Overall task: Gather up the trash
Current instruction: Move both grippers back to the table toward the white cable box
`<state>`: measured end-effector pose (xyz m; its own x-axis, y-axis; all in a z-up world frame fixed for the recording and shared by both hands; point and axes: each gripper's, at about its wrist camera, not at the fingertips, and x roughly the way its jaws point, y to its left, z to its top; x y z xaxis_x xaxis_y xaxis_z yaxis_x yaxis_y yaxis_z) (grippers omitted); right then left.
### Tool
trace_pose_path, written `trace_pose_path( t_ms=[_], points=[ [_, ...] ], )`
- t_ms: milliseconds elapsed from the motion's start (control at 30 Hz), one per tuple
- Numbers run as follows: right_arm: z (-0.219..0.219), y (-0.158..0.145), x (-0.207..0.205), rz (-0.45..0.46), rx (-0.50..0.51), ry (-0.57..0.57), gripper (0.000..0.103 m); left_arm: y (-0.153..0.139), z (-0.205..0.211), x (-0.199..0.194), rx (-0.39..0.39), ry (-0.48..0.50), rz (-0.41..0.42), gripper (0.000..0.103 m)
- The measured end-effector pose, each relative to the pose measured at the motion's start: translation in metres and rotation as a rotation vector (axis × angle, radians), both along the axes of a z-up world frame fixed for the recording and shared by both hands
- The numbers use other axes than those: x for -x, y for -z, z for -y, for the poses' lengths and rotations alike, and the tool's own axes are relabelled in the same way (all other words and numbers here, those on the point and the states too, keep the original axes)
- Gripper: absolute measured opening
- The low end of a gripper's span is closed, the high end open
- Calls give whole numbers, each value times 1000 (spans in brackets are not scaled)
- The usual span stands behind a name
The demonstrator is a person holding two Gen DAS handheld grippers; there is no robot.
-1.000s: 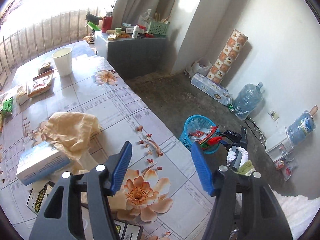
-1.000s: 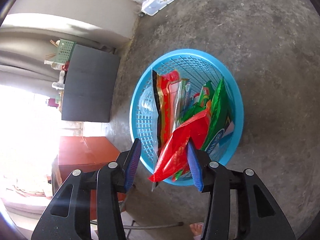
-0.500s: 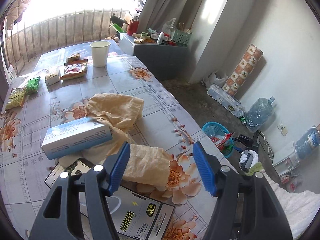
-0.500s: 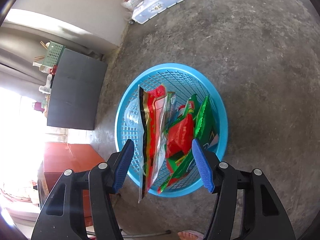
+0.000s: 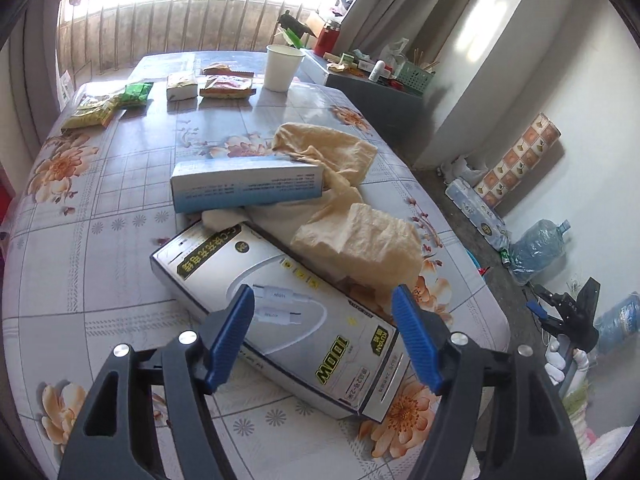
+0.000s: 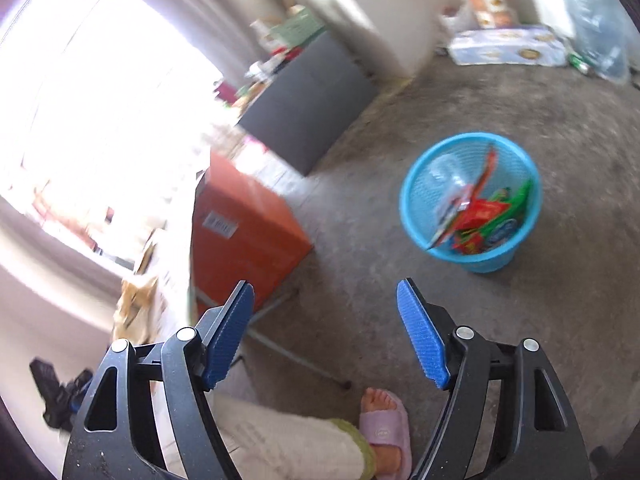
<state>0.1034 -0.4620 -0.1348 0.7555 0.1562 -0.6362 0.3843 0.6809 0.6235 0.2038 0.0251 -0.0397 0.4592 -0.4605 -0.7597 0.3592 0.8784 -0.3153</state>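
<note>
The right gripper (image 6: 325, 336), jaws opening and empty, has let go its red wrapper into the blue basket (image 6: 416, 216) and lifted away, so one more piece is binned. The left gripper (image 5: 322, 338), jaws opening and empty, has come over the silver box (image 5: 280, 312) on the surface (image 5: 100, 264). Left there: two boxes, one cup (image 5: 282, 67), about five snack packets.

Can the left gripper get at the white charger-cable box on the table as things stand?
Probably yes: the left gripper hangs just above the charger-cable box, jaws opening, nothing between them. The tan cloth overlaps only its far edge.
</note>
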Motion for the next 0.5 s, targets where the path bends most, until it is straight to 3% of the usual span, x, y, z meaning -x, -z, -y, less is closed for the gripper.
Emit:
trace_pose_path(
  t_ms=[167, 300, 400, 500],
  points=[
    [-121, -47, -56, 87, 48, -408, 79, 15, -29, 8, -4, -122, -39, 69],
    [-230, -67, -104, 128, 127, -724, 83, 25, -49, 13, -35, -200, -42, 69],
    [-299, -65, -128, 113, 276, -866, 84, 28, -59, 19, -32, -208, -47, 69],
    [-341, -54, -156, 59, 379, -947, 84, 29, -67, 23, -30, -217, -40, 69]
  ],
)
